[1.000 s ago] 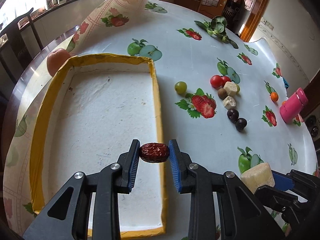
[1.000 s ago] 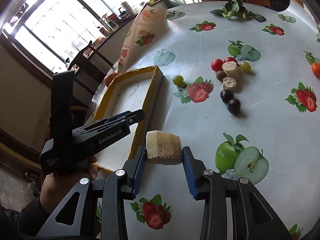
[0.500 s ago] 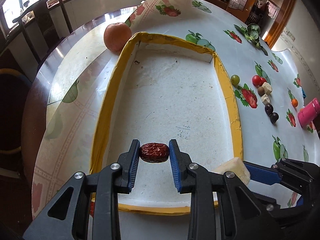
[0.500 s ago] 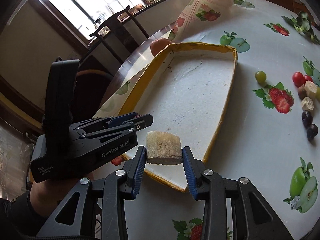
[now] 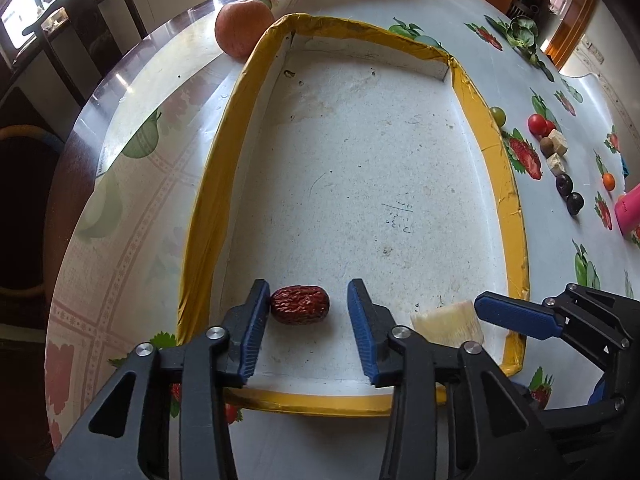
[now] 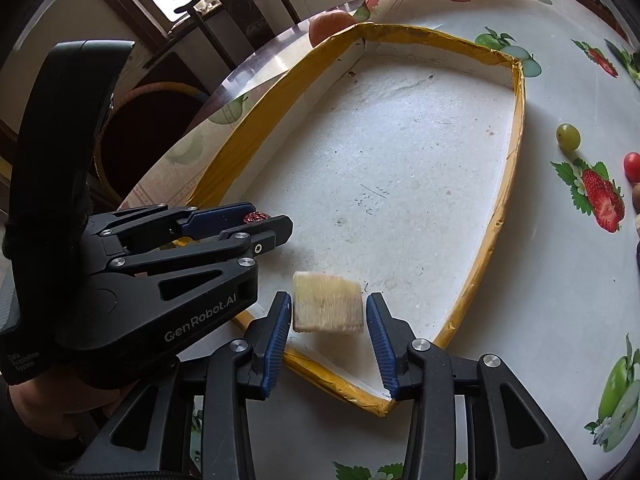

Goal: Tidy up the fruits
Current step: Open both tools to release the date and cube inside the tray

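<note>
A yellow-rimmed white tray (image 5: 514, 200) (image 6: 516, 92) lies on the fruit-print table. My left gripper (image 5: 307, 310) is open over the tray's near end; a red date (image 5: 300, 305) lies between its jaws, touching the left pad. The date also shows in the right wrist view (image 6: 256, 217). My right gripper (image 6: 327, 316) is open; a pale banana chunk (image 6: 327, 307) (image 5: 448, 322) sits blurred between its jaws, free of both pads, at the tray's near edge.
An orange-red apple (image 5: 242, 28) sits beyond the tray's far left corner. To the right lie a green grape (image 6: 568, 136), red tomatoes (image 5: 537, 123), pale chunks (image 5: 557, 142), dark plums (image 5: 564, 184), a small orange (image 5: 608, 181) and a pink bottle (image 5: 628, 208).
Both grippers have opened over the tray's near end. The date and the banana chunk are let go; the chunk looks motion-blurred. Both grippers sit lower than before.
</note>
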